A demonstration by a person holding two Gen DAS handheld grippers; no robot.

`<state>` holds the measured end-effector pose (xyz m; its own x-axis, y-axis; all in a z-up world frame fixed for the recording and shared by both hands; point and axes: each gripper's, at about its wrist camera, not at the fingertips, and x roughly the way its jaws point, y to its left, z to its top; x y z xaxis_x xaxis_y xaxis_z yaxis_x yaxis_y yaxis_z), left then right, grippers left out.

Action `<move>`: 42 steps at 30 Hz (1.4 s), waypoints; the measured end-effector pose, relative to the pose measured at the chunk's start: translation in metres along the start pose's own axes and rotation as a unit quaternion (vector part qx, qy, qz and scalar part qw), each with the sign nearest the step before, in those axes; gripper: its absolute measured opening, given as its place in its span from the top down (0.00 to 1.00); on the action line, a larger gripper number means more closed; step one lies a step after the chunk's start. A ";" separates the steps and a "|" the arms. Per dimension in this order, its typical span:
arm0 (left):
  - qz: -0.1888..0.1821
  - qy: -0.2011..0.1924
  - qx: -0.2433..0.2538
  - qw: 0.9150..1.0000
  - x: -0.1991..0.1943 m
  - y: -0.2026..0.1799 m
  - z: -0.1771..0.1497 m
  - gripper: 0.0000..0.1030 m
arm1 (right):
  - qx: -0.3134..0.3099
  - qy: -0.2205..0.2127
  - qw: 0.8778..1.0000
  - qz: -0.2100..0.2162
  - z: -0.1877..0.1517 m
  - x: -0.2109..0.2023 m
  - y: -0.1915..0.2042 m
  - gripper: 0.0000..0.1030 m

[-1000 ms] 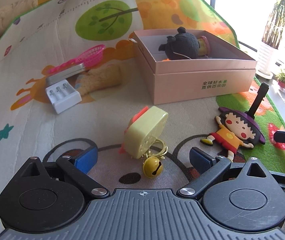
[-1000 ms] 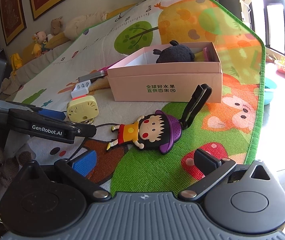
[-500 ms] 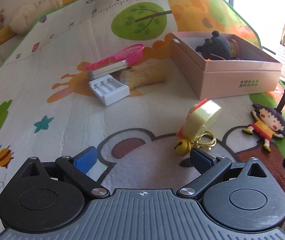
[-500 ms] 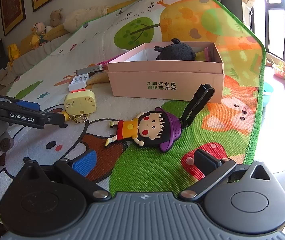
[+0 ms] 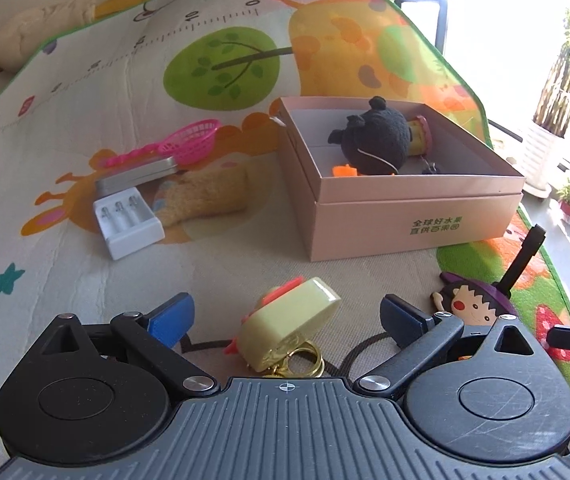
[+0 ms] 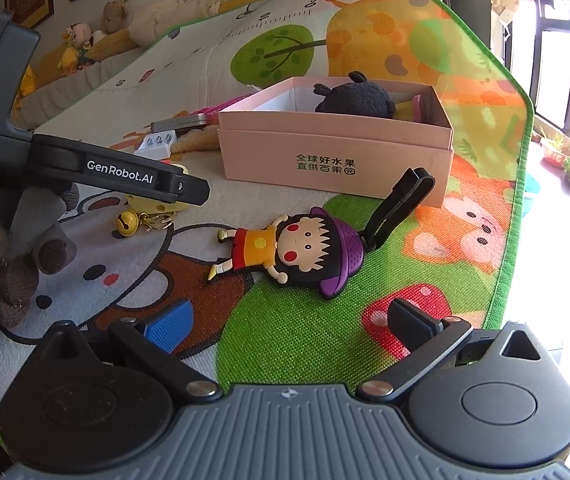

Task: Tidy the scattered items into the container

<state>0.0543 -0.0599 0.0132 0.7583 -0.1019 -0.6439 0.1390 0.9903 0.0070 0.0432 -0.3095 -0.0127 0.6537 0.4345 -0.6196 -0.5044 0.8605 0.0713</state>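
A yellow keychain toy (image 5: 291, 330) with a gold bell lies on the mat between the spread fingers of my left gripper (image 5: 285, 316), which is open and not clamping it. The right wrist view shows the same toy (image 6: 153, 205) partly hidden under the left gripper's finger (image 6: 125, 176). A flat cartoon-girl tag (image 6: 285, 246) with a black strap lies just ahead of my right gripper (image 6: 289, 324), which is open and empty. The pink box (image 5: 405, 216) stands beyond, with a black plush (image 5: 377, 144) inside it.
A white battery holder (image 5: 129, 220), a metal tin (image 5: 137, 172), a pink toy basket (image 5: 193, 144) and a yellow knitted piece (image 5: 201, 196) lie left of the box. The mat's green edge (image 6: 513, 240) runs along the right, with potted plants (image 5: 553, 136) past it.
The left gripper swung back and came down over the yellow keychain toy, which now sits between its fingers. The right gripper edged closer to the cartoon-girl tag.
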 end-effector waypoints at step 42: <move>0.034 0.018 0.083 0.996 -0.023 0.038 -0.033 0.00 | 0.012 -0.013 1.000 0.014 -0.001 -0.001 -0.006 0.00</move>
<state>0.0213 -0.0164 0.0033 0.7473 -0.0280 -0.6639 0.1933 0.9650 0.1770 0.0453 -0.3156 -0.0129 0.6546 0.4648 -0.5962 -0.5085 0.8543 0.1077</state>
